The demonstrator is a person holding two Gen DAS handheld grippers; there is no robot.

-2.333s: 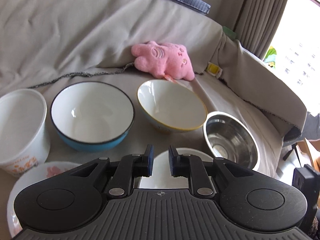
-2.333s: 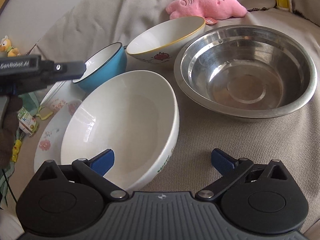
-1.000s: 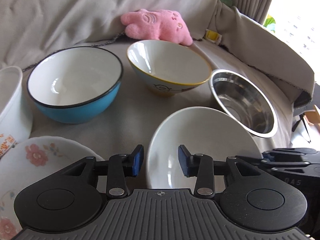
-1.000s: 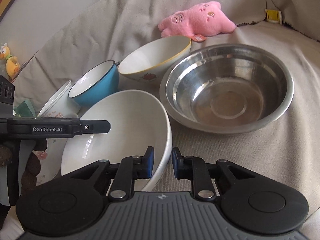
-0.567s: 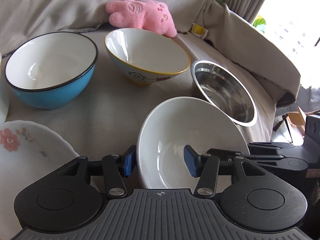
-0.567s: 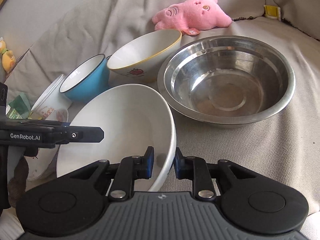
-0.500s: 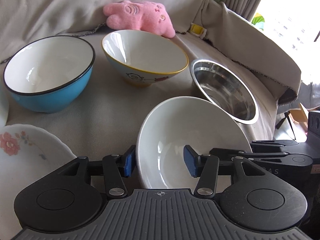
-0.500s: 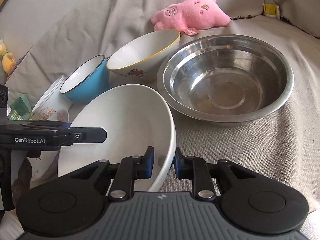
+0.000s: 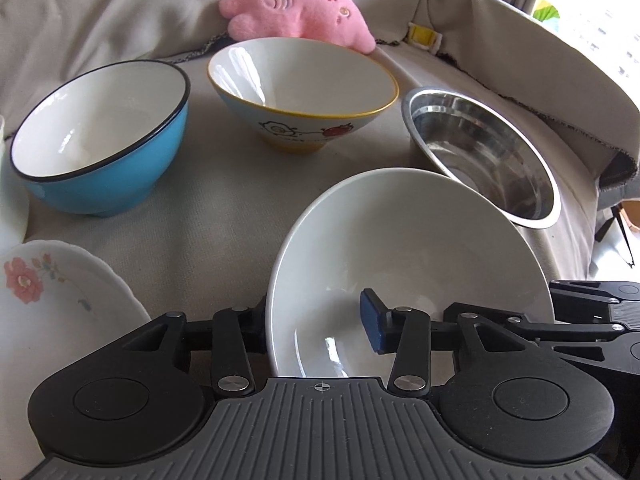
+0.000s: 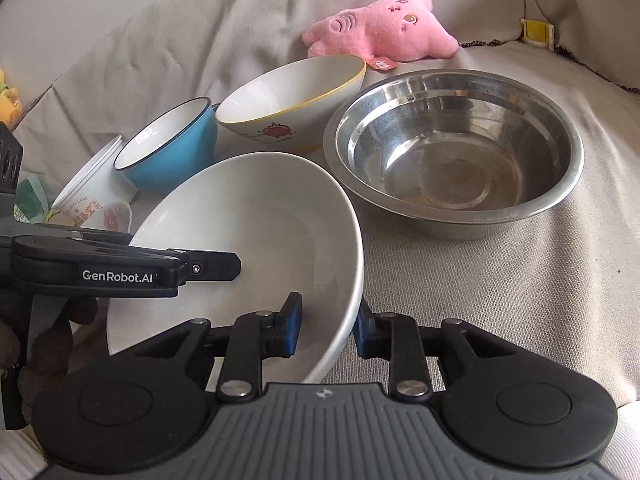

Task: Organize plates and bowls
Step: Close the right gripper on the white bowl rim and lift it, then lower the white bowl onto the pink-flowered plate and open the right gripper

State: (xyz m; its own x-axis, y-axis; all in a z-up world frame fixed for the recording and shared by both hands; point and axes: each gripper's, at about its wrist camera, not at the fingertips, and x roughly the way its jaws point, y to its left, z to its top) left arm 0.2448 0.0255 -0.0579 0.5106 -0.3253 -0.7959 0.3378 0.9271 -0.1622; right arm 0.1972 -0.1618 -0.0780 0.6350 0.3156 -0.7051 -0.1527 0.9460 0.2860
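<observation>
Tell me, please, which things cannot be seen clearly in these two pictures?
- Left wrist view: the outer finger of the left gripper is hidden behind the rim of the plain white ceramic bowl.
- Left wrist view: the flowered white plate is cut off by the left edge and the gripper body.
- Right wrist view: the printed white paper cup is partly behind the left gripper; its lettering is too small.

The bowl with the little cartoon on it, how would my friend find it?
Start at the pink plush toy lying against the sofa back. Right in front of it stands the cartoon bowl, between the blue bowl and the steel bowl. Only it has a yellow rim and drawings on its side.
</observation>
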